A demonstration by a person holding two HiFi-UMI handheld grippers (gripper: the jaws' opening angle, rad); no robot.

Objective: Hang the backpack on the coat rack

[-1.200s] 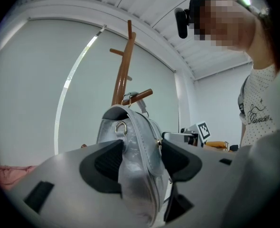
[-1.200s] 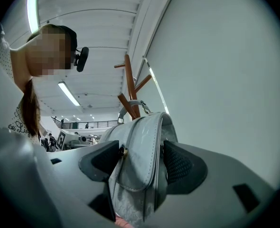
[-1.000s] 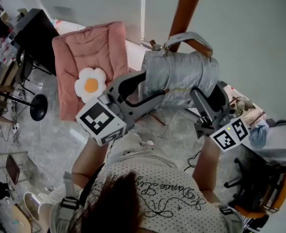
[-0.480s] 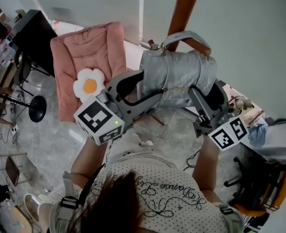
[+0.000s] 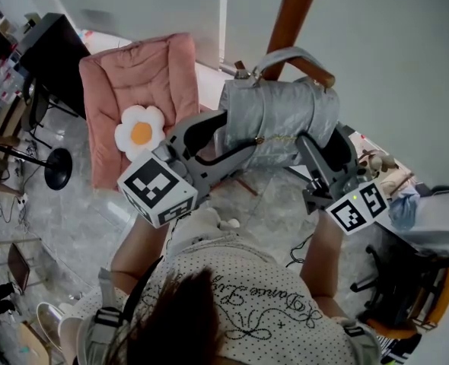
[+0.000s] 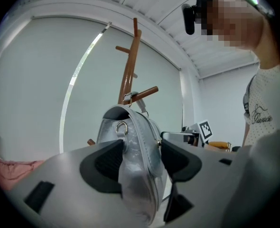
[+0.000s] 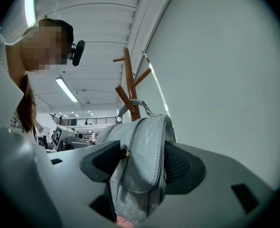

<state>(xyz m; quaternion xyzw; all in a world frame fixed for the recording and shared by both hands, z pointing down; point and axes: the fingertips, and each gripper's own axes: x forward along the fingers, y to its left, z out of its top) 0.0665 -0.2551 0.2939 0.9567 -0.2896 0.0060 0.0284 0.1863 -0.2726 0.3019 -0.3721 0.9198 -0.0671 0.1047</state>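
Note:
A silver-grey backpack (image 5: 281, 120) hangs in the air in front of the brown wooden coat rack (image 5: 289, 14). Its top handle (image 5: 285, 54) loops over a slanting peg (image 5: 320, 72). My left gripper (image 5: 228, 139) is shut on the bag's left end, and my right gripper (image 5: 316, 139) is shut on its right end. In the left gripper view both pads press the backpack (image 6: 135, 146), with the coat rack (image 6: 129, 65) behind. In the right gripper view the backpack (image 7: 140, 160) fills the jaws, below the handle (image 7: 133, 103) and the coat rack (image 7: 129, 87).
A pink padded chair (image 5: 137, 74) with a flower-shaped cushion (image 5: 141, 131) stands left of the rack. Further left are a black desk (image 5: 53, 52) and a stool base (image 5: 61, 169). An orange and black chair (image 5: 407, 295) sits at the lower right. A pale wall rises behind the rack.

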